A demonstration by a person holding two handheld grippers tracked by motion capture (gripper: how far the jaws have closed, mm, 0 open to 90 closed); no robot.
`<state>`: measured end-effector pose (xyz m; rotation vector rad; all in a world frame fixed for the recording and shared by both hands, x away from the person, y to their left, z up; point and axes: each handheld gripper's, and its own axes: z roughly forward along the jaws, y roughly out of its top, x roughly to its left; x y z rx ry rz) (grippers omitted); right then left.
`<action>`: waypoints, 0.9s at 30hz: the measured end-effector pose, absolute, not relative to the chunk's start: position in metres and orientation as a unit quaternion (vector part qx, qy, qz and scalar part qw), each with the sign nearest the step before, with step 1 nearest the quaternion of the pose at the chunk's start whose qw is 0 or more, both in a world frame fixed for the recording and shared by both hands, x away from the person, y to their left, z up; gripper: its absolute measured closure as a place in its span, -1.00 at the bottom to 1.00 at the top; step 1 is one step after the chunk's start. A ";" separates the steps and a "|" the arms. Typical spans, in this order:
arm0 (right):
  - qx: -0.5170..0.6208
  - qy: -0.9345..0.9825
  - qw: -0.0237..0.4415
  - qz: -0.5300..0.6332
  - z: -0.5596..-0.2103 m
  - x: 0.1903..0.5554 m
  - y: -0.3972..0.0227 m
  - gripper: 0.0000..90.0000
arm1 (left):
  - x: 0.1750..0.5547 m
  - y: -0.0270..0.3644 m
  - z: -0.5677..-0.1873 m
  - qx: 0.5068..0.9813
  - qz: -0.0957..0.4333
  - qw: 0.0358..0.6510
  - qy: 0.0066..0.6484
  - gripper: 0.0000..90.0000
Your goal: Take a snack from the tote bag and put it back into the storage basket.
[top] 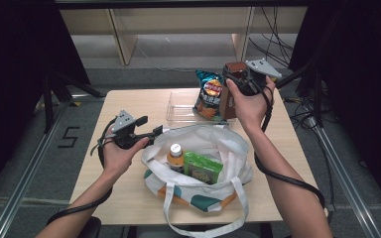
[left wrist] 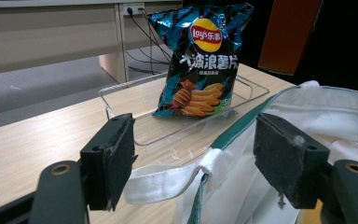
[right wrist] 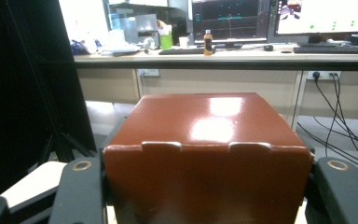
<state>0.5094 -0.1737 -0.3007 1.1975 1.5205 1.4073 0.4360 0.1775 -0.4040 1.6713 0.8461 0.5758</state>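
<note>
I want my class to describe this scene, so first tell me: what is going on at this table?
A person works with a gripper in each hand. The right gripper holds a brown box clamped between its jaws, raised beside the chip bag that stands in a clear tray. The left gripper is open around the edge of the tote bag, its pads apart from the cloth. A bottle and a green packet sit in the bag.
</note>
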 end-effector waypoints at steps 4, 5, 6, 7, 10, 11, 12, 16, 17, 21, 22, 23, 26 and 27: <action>0.463 0.593 0.369 0.546 -0.302 0.511 -0.174 -0.15 | 0.436 0.178 -0.404 0.707 0.244 0.558 0.360 -0.36; 0.464 0.592 0.369 0.546 -0.302 0.511 -0.174 -0.15 | 0.436 0.178 -0.404 0.707 0.244 0.557 0.359 -0.36; 0.464 0.592 0.371 0.545 -0.302 0.512 -0.174 -0.15 | 0.436 0.178 -0.404 0.708 0.244 0.557 0.358 -0.36; 0.462 0.593 0.374 0.544 -0.302 0.513 -0.174 -0.15 | 0.436 0.177 -0.404 0.708 0.244 0.557 0.359 -0.36; 0.471 0.587 0.366 0.547 -0.302 0.514 -0.172 -0.15 | 0.436 0.177 -0.404 0.708 0.243 0.558 0.359 -0.36; 0.465 0.590 0.373 0.545 -0.303 0.515 -0.173 -0.15 | 0.436 0.177 -0.404 0.708 0.243 0.558 0.359 -0.36; 0.463 0.592 0.374 0.543 -0.303 0.516 -0.173 -0.15 | 0.436 0.178 -0.404 0.708 0.243 0.557 0.359 -0.36; 0.466 0.591 0.377 0.541 -0.305 0.519 -0.172 -0.15 | 0.436 0.178 -0.404 0.708 0.244 0.557 0.359 -0.36; 0.465 0.589 0.378 0.541 -0.306 0.520 -0.171 -0.15 | 0.436 0.178 -0.404 0.707 0.243 0.558 0.360 -0.36; 0.467 0.586 0.382 0.540 -0.308 0.524 -0.171 -0.15 | 0.436 0.178 -0.404 0.707 0.244 0.559 0.360 -0.36; 0.467 0.587 0.383 0.539 -0.308 0.524 -0.171 -0.15 | 0.436 0.178 -0.404 0.707 0.244 0.558 0.360 -0.36; 0.474 0.585 0.378 0.538 -0.309 0.524 -0.169 -0.15 | 0.436 0.178 -0.404 0.707 0.244 0.558 0.359 -0.36; 0.473 0.588 0.378 0.536 -0.311 0.526 -0.169 -0.15 | 0.436 0.178 -0.404 0.707 0.244 0.558 0.359 -0.36; 0.478 0.585 0.376 0.537 -0.312 0.527 -0.167 -0.15 | 0.436 0.178 -0.404 0.707 0.244 0.558 0.359 -0.36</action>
